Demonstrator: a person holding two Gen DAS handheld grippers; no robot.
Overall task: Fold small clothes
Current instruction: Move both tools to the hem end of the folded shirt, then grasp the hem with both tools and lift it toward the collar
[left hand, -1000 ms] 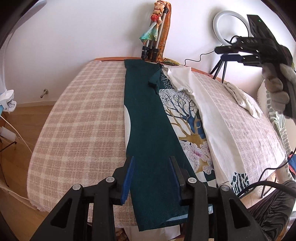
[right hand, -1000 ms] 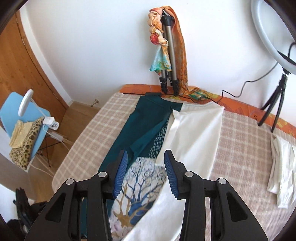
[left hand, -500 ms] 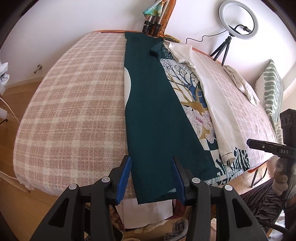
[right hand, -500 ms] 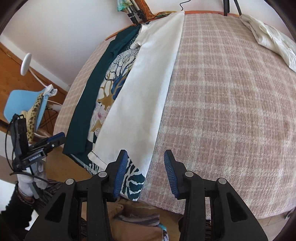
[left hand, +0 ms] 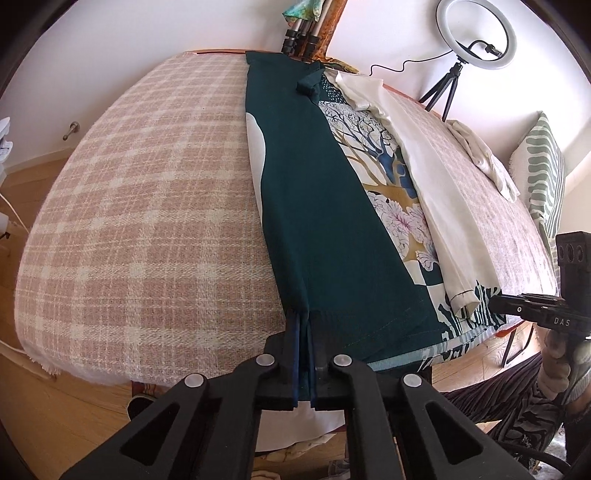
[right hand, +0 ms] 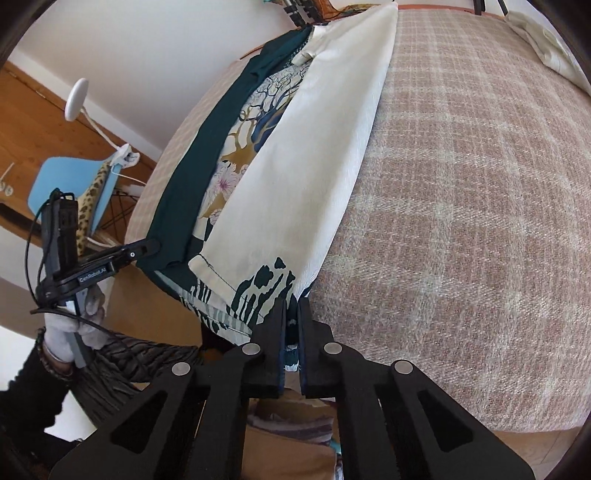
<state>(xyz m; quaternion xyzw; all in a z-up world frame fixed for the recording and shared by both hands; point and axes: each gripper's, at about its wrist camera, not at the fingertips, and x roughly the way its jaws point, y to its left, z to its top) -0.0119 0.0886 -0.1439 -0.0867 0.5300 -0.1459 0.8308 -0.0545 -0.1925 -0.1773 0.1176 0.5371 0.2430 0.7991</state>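
Garment: a long printed garment (left hand: pixel 373 177) lay lengthwise down the middle of the bed, its dark green side panel folded in from the left and its cream side panel (right hand: pixel 317 147) folded in from the right, with a tree print showing between them.
Near hem: it overhung the near edge of the plaid blanket (left hand: pixel 147 221), and both grippers held it there.
Left gripper (left hand: pixel 303 354): jaws were together, clamped on the near left corner of the garment at the green panel's hem.
Right gripper (right hand: pixel 291 332): jaws were together, clamped on the near right corner, where the cream panel met the green-and-white print.
Left edge: the green panel's outer edge ran straight from near to far, with a small cream patch showing partway along.
Right edge: the cream panel's outer fold ran straight to the far end of the bed.
Open room, left: bare blanket lay wide open left of the garment.
Open room, right: bare blanket lay right of it, up to a crumpled white cloth (left hand: pixel 484 158) near the far right edge.
Far end: tripod legs (left hand: pixel 299 35) stood just beyond the garment's far end; a ring light (left hand: pixel 474 33) stood far right.
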